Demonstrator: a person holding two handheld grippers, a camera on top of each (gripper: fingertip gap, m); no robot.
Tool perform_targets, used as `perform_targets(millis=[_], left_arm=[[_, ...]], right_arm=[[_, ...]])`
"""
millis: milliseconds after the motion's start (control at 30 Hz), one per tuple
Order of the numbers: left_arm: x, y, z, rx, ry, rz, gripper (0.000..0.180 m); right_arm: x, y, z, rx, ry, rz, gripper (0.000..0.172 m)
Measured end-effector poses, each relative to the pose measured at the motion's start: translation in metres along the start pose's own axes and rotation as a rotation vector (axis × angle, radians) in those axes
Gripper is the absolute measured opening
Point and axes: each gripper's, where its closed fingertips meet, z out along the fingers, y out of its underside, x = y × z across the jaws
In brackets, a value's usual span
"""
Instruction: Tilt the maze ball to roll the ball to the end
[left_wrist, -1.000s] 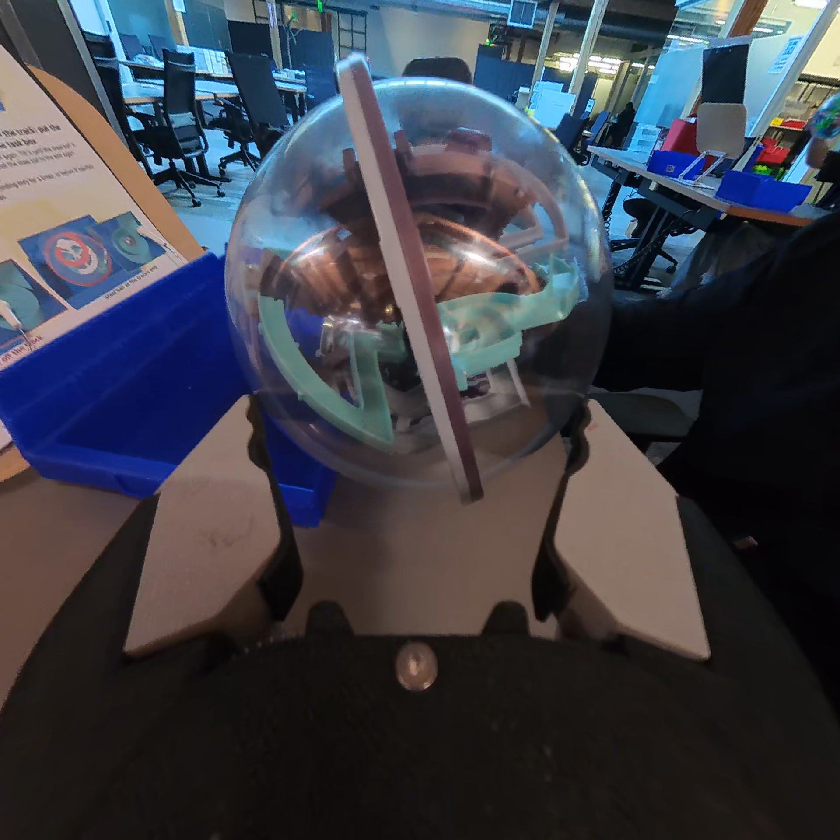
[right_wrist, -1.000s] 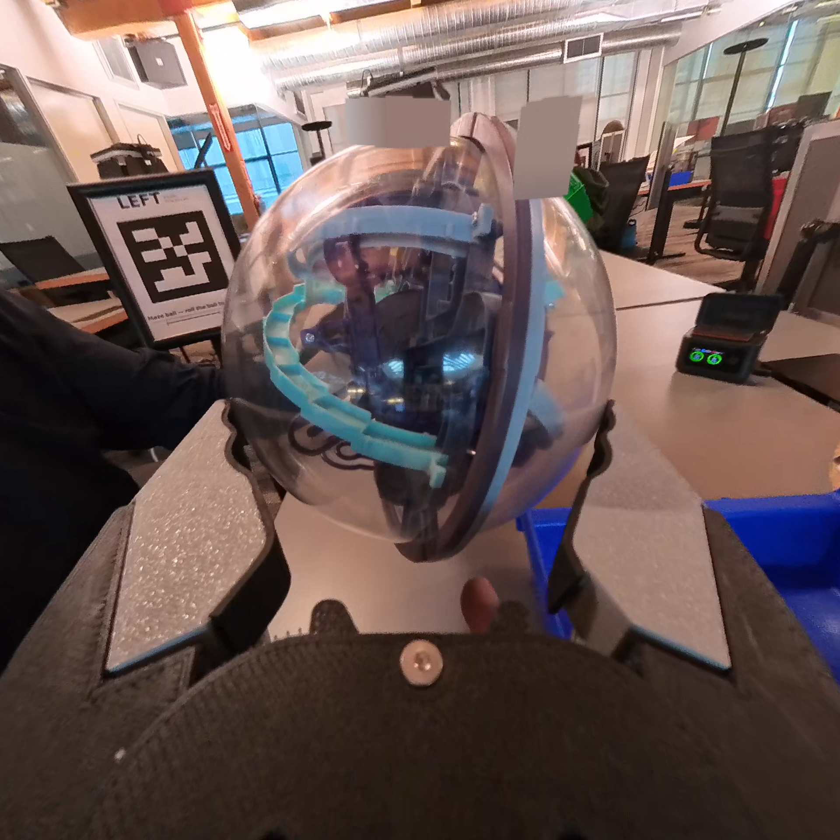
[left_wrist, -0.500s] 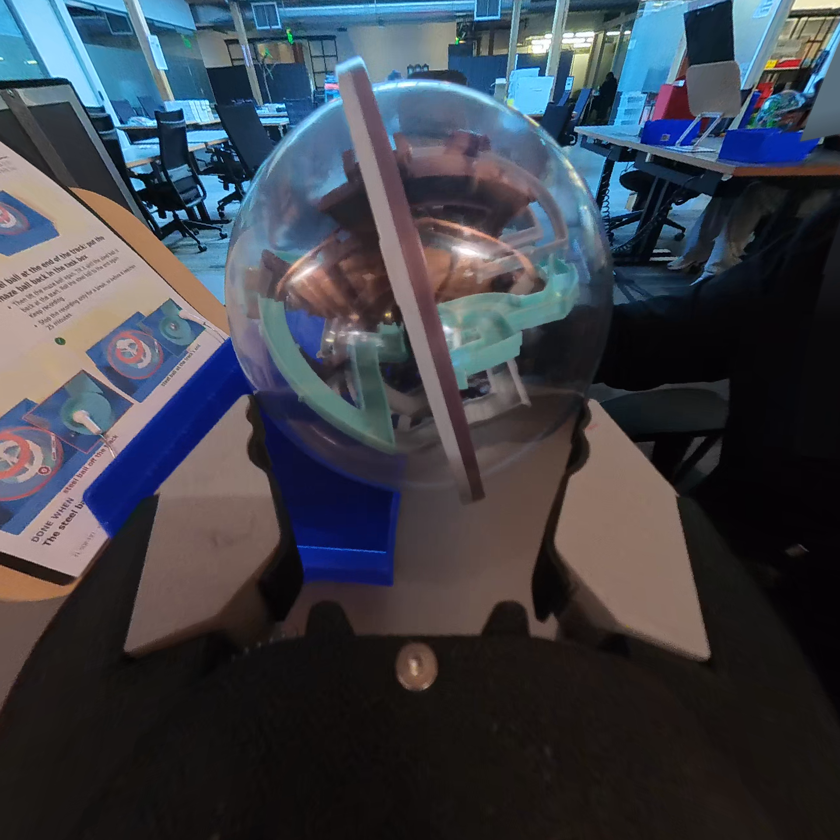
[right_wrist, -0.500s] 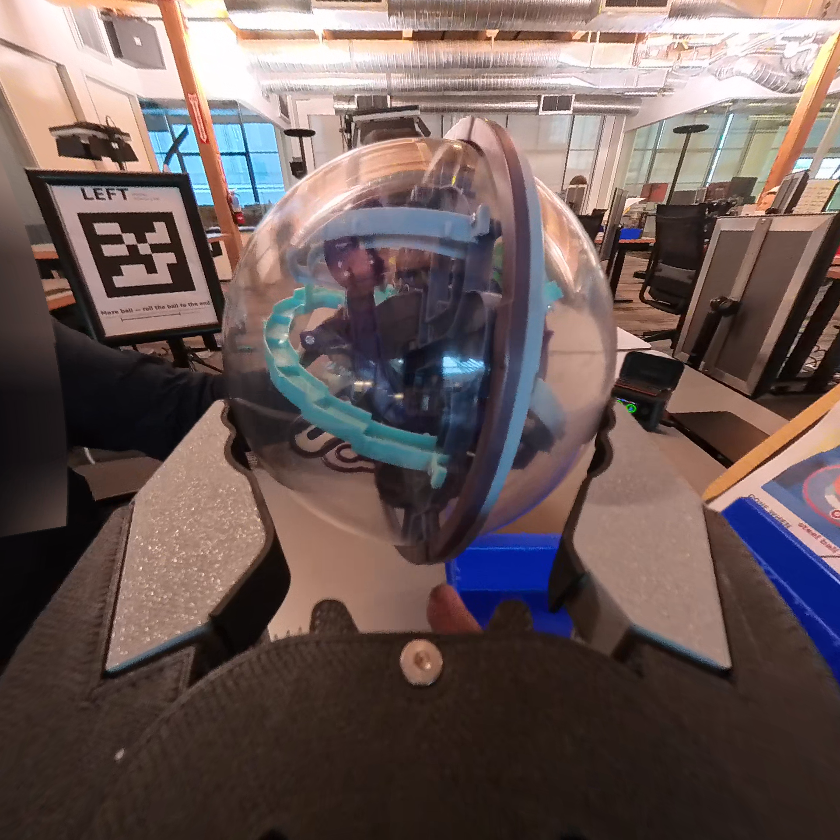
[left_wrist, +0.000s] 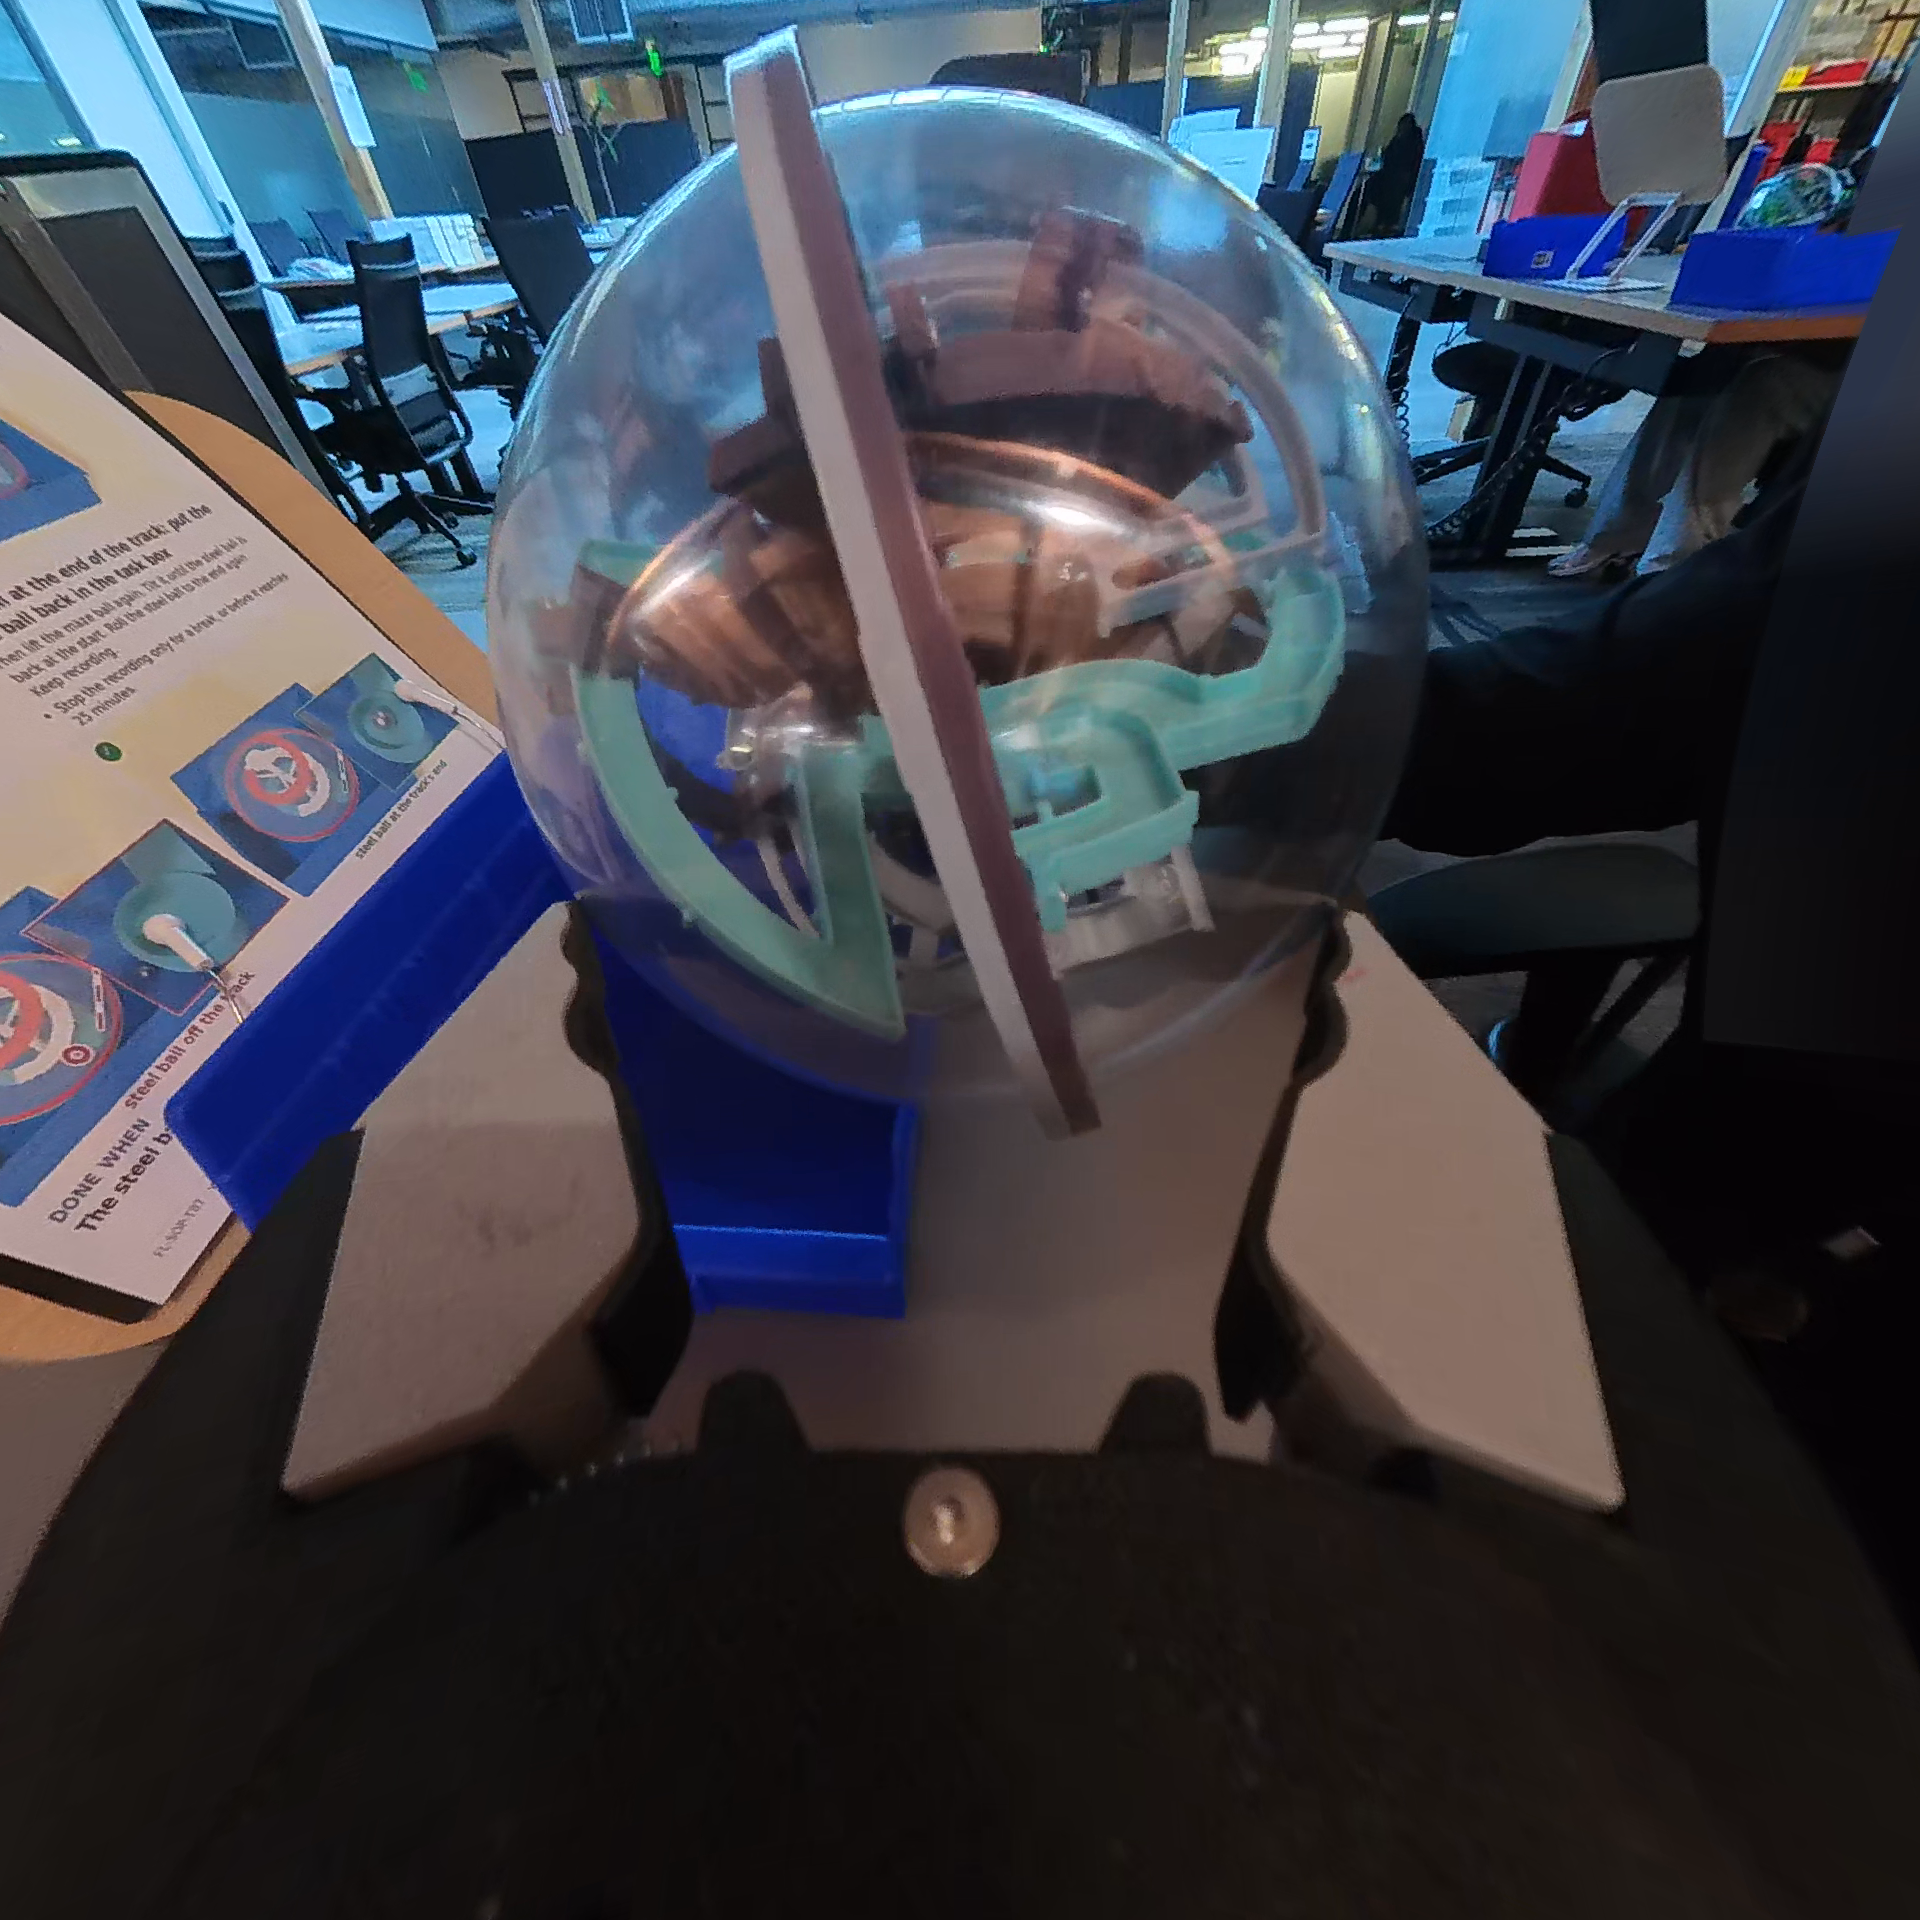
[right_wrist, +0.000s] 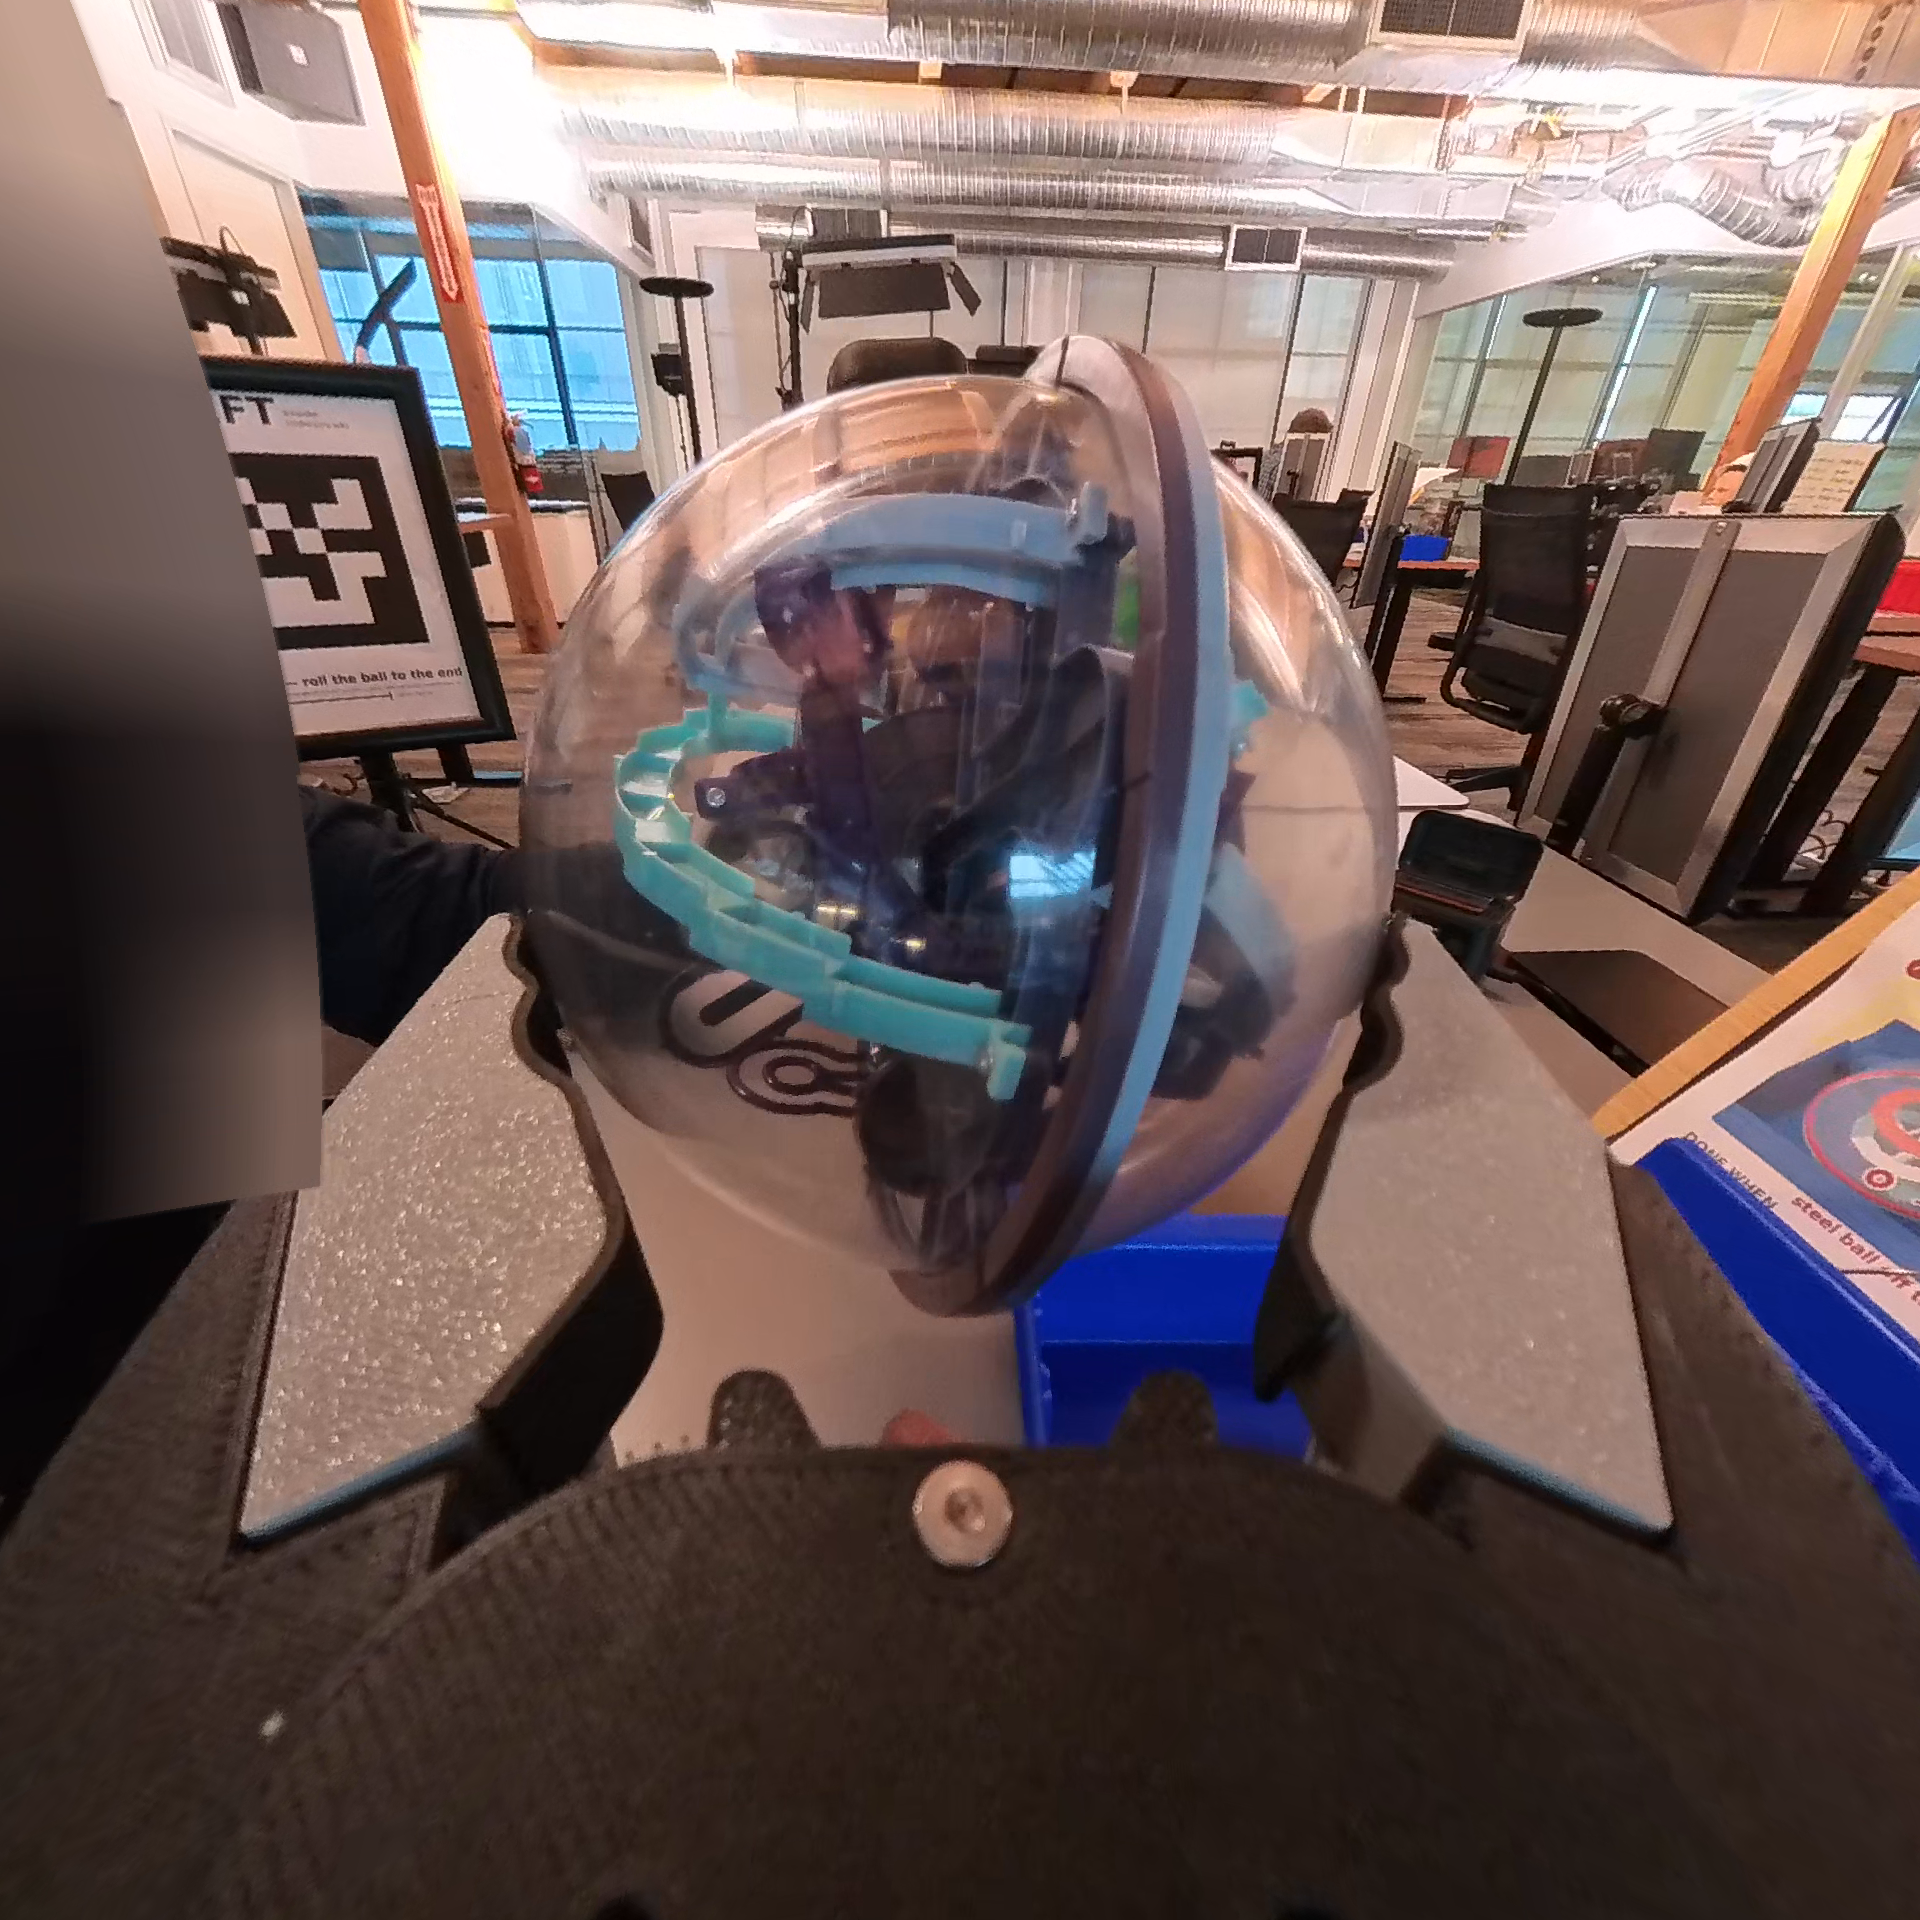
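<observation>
The clear maze ball sits lifted off the tabletop, cradled between both grippers at once. The left gripper has its jaws spread wide around the sphere's lower half, its 2 dark pads pressed against the shell on either side. The right gripper grips the same globe from the opposite side, jaws equally wide, pads tight on the plastic. Its rim band runs near upright, slightly tilted. Beneath it lies a blue bin, beside an instruction sheet.
</observation>
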Motion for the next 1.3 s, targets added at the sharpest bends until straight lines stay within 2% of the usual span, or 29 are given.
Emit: perform_targets(millis=[800,1300], left_arm=[[0.011,0.001,0.000,-0.043,-0.057,0.185,0.131],[0.015,-0.015,-0.005,-0.001,-0.048,0.174,0.131]], right_arm=[[-0.015,0.001,-0.001,-0.012,-0.015,-0.189,0.148],[-0.019,-0.013,0.001,-0.022,-0.014,-0.169,0.148]])
